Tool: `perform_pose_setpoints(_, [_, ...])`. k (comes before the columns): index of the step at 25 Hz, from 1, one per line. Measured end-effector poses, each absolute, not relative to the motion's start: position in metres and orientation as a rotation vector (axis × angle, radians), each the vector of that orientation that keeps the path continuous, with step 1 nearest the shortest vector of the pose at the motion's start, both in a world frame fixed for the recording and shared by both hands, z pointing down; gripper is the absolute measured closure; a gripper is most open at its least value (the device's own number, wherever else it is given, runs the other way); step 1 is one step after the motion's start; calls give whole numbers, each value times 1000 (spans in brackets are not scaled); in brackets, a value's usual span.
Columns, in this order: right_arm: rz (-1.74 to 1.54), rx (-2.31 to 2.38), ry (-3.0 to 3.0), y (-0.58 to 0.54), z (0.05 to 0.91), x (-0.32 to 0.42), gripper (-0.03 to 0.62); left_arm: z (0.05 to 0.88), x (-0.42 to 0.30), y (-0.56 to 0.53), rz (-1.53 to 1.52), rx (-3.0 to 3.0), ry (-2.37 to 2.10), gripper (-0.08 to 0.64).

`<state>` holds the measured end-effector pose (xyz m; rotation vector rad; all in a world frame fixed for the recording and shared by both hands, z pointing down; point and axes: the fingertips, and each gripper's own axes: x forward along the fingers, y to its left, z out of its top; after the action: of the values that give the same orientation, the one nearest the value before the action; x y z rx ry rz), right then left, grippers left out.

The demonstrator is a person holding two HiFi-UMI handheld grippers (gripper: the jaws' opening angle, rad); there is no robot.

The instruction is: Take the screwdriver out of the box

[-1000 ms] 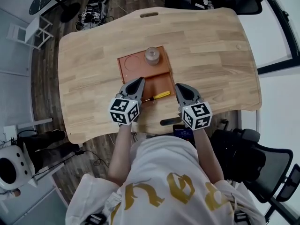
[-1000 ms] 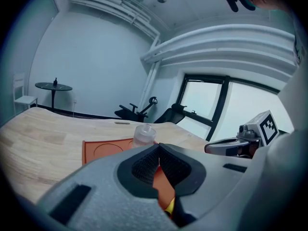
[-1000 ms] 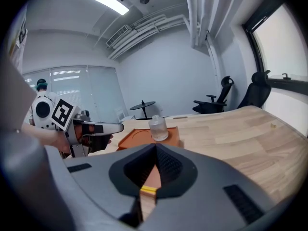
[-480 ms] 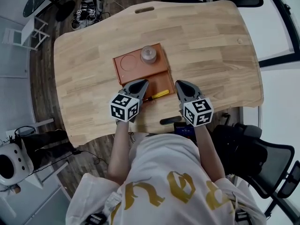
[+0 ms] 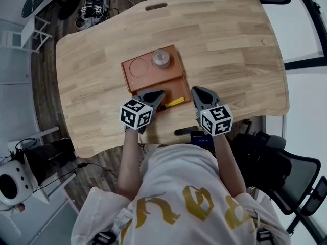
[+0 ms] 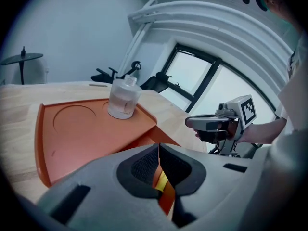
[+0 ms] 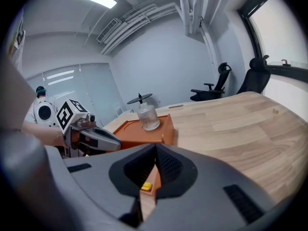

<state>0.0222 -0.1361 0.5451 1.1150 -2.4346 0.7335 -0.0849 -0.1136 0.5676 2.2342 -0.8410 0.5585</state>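
Note:
The orange box (image 5: 126,76) lies on the wooden table, with a round recess at its far left and a lower compartment at its near end. The screwdriver (image 5: 175,102), yellow-handled, lies along that near end, handle toward the right. My left gripper (image 5: 159,94) is shut and empty, its tips over the near compartment just left of the screwdriver. My right gripper (image 5: 196,90) is also shut, over bare table right of the box. Below the left gripper (image 6: 159,146) and the right gripper (image 7: 155,147), a bit of the screwdriver (image 6: 162,181) (image 7: 146,186) shows through the jaw gap.
A clear lidded jar (image 5: 160,58) stands in the box's far right recess. A dark flat object (image 5: 185,132) lies at the table's near edge by my body. An office chair (image 5: 278,167) stands at the right. The table (image 5: 230,50) stretches bare to the right.
Both grippers have sunk a little toward the table. The left one has tipped its nose further down over the box's near end. Both stay shut.

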Motion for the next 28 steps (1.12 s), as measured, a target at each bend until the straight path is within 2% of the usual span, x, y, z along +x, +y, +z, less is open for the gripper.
perform_pose_setpoints(14, [787,1080,-2400,-142,563,24,581,609,-58,-88,847,2202,-476,545])
perform_pose_setpoints(17, [793,1079,-2391,-144,567,26,581,617,-55,-83,923,2186,-402,465])
perform_pose_setpoints(28, [806,1094,-2367,-152,573,35,580,636,-47,-77,1161,2175,-229,436])
